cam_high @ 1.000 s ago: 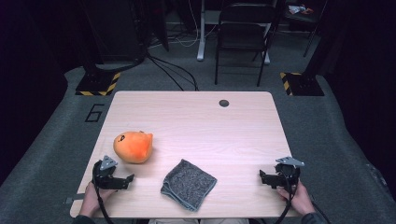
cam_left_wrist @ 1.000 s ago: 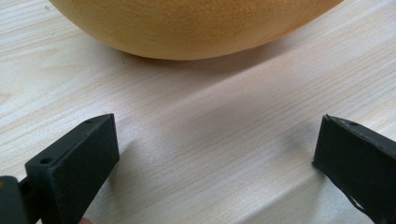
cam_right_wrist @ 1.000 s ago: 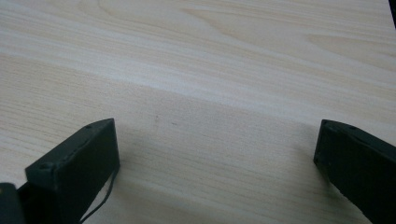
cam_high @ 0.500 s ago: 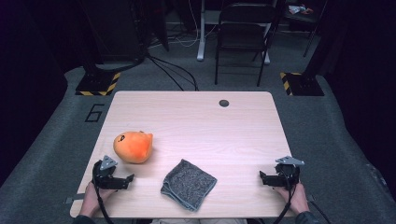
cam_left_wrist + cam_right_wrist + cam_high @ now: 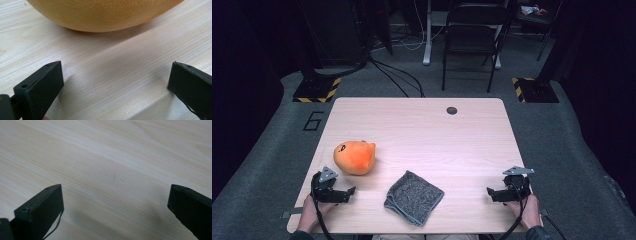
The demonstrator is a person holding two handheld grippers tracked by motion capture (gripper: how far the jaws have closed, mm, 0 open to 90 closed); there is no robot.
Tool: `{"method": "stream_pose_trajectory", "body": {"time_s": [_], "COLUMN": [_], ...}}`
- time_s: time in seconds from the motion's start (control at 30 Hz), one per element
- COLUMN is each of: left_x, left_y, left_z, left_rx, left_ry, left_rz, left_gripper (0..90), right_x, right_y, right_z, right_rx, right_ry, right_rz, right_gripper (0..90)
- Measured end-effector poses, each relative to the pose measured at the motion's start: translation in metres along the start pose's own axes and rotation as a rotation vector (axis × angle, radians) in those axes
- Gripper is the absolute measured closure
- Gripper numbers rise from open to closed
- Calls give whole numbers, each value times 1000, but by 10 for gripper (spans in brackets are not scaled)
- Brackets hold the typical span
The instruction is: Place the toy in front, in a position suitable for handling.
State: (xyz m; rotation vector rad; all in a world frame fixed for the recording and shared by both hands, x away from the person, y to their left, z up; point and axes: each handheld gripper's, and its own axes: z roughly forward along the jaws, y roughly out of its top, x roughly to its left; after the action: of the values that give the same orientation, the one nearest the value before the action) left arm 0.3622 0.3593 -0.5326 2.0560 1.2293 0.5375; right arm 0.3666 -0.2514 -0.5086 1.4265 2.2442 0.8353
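Left gripper resting low on surface, jaws spread wide, nothing between them. Plush just beyond, not touched; orange underside close ahead in left gripper view. Likely lined up for a reach at plush. Right gripper parked at far right edge, jaws likewise spread over bare wood, probably waiting. Cloth folded between the two grippers, near front edge. Numeral "6" marked on floor left of surface. No brand readable.
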Motion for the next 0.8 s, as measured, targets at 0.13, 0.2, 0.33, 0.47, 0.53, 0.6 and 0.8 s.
{"method": "stream_pose_trajectory", "body": {"time_s": [0.13,0.2,0.33,0.47,0.53,0.6,0.8], "left_x": [0,0,0,0,0,0,0], "left_y": [0,0,0,0,0,0,0], "left_z": [0,0,0,0,0,0,0], "left_rx": [0,0,0,1,1,1,1], "left_ry": [0,0,0,2,2,2,3], "left_rz": [0,0,0,0,0,0,-2], "left_gripper": [0,0,0,0,0,0,0], "right_x": [8,11,24,37,45,54,92], "right_y": [6,9,16,23,27,31,43], "right_z": [-7,-8,-12,-14,-14,-15,-13], "right_rx": [-26,-27,-24,-24,-31,-36,-43], "right_ry": [20,27,40,72,91,110,183], "right_rz": [-14,-29,-48,-76,-94,-111,-202], "right_gripper": [0,0,0,0,0,0,0]}}
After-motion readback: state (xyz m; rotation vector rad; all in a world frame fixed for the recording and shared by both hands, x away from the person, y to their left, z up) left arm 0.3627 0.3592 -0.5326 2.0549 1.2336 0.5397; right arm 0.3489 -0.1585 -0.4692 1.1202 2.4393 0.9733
